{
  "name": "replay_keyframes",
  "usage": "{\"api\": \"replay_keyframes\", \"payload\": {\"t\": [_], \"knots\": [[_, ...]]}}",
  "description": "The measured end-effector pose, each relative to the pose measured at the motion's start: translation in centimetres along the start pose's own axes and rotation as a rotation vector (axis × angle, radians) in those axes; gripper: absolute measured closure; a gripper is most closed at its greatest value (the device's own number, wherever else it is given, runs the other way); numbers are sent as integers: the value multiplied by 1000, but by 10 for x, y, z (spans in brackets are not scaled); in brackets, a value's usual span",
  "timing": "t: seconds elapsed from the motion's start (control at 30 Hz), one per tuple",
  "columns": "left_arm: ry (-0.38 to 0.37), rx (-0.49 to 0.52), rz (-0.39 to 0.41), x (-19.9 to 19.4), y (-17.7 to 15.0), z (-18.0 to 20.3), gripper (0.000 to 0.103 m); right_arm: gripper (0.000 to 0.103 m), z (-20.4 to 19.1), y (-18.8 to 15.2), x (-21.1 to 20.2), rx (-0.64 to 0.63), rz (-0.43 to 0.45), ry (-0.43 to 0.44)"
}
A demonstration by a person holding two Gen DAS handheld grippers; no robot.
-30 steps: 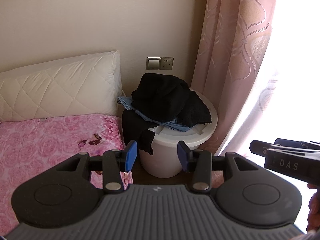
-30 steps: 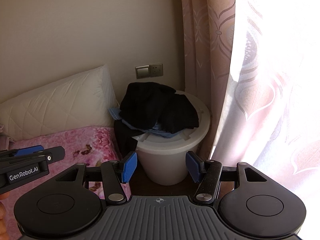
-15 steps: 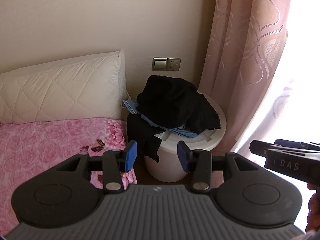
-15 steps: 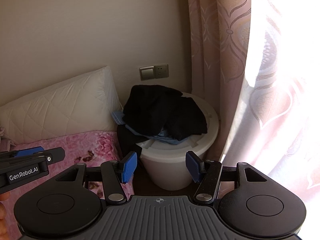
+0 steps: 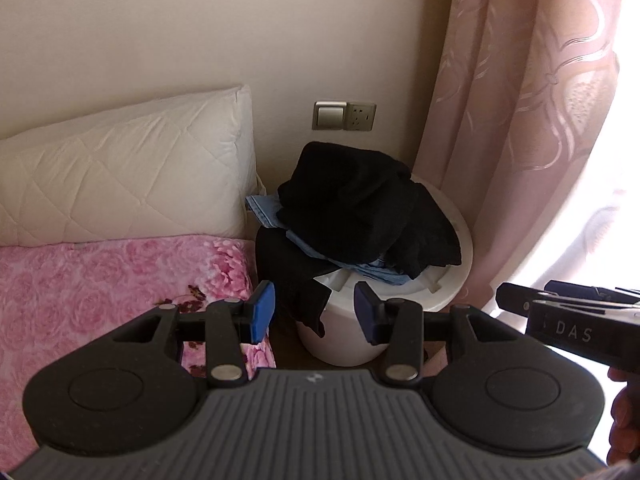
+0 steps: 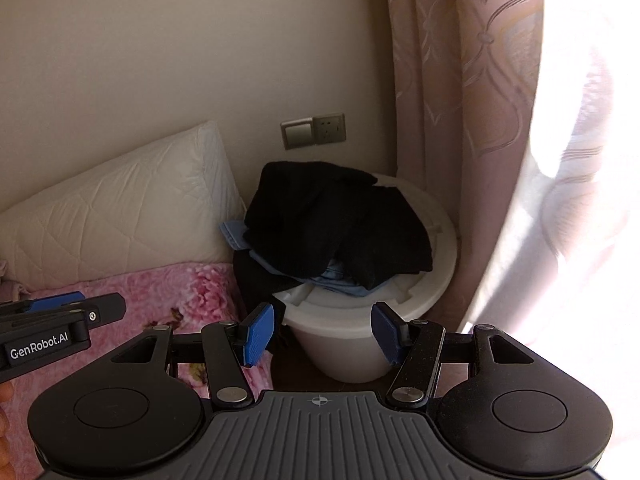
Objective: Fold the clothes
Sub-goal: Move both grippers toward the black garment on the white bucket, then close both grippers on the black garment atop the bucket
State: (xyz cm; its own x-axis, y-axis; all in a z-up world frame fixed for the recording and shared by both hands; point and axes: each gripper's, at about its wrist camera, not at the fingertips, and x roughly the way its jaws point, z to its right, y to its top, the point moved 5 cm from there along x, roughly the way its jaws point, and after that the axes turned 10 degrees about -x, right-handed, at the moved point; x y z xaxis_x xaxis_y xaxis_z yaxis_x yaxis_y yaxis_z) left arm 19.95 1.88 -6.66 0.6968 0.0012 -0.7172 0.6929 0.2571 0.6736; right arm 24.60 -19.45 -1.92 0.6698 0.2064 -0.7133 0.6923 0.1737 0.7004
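Matt black cloth (image 5: pixel 360 208), smooth white plastic bucket (image 5: pixel 456 280)

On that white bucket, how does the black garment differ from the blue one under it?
The black garment lies bunched on top of the pile and shows almost whole; the blue garment is pressed beneath it, only its edges peeking out. The black garment is dark and heaped; the blue garment is pale and lies flatter. Both are unfolded, rest on the white bucket, and neither gripper touches them.

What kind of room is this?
Most likely a bedroom: there is a bed with a pink flowery blanket and a white pillow, plus a white bucket piled with clothes beside a curtain.
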Motion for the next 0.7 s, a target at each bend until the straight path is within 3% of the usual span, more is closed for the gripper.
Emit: {"api": "replay_keyframes", "payload": {"t": [0.43, 0.7], "knots": [[-17, -31, -102, 130, 56, 42, 64, 45, 72, 65, 115, 4, -98, 14], [-21, -108, -184, 221, 89, 43, 64, 45, 115, 94, 205, 55, -169, 66]]}}
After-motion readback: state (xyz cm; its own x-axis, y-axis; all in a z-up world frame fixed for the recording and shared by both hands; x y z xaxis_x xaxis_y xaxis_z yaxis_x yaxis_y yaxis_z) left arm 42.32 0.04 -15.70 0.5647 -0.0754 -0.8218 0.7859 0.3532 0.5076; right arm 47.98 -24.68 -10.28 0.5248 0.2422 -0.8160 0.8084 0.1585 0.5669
